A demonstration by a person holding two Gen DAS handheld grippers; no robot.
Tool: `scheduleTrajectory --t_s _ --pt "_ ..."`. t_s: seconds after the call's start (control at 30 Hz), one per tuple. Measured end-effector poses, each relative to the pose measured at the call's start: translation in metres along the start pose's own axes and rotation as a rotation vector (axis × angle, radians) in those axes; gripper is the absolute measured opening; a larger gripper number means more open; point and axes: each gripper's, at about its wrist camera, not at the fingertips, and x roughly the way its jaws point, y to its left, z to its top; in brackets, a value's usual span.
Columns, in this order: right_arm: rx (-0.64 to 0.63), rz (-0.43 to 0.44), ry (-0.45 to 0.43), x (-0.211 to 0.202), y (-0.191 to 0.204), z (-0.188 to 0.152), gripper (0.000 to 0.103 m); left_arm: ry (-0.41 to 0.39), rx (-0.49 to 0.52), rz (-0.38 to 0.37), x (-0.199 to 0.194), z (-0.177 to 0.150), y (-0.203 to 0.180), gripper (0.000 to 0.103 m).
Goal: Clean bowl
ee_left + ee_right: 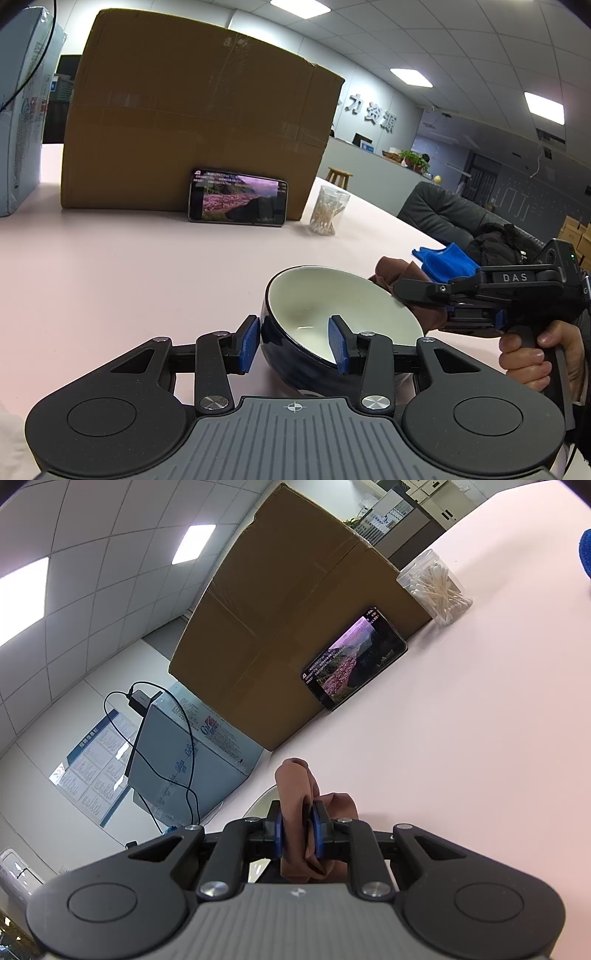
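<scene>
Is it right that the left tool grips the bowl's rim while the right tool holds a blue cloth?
Not quite: the cloth in the right tool is brown, as the right wrist view shows. The left tool does grip the bowl by its rim.

A pale pink table (110, 280) is seen; beyond the fingers a large cardboard box (199, 122) is placed on it; a phone (238, 202) is leaned against the box; a jar of cotton swabs (328, 211) is set just beside it; a blue cloth (445, 260) is laid right of the fingers.
</scene>
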Motion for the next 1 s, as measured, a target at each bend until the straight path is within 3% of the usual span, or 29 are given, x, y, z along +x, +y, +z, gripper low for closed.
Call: scheduleTrajectory --t_s 0.5,1.0 --pt "-0.039 -0.020 0.023 0.014 0.003 0.010 0.019 -0.001 0.003 0.001 -0.001 0.000 -0.001 0.039" --pt "-0.015 0.006 0.007 -0.006 0.007 -0.006 0.021 0.001 0.004 0.004 -0.001 0.000 -0.001 0.039"
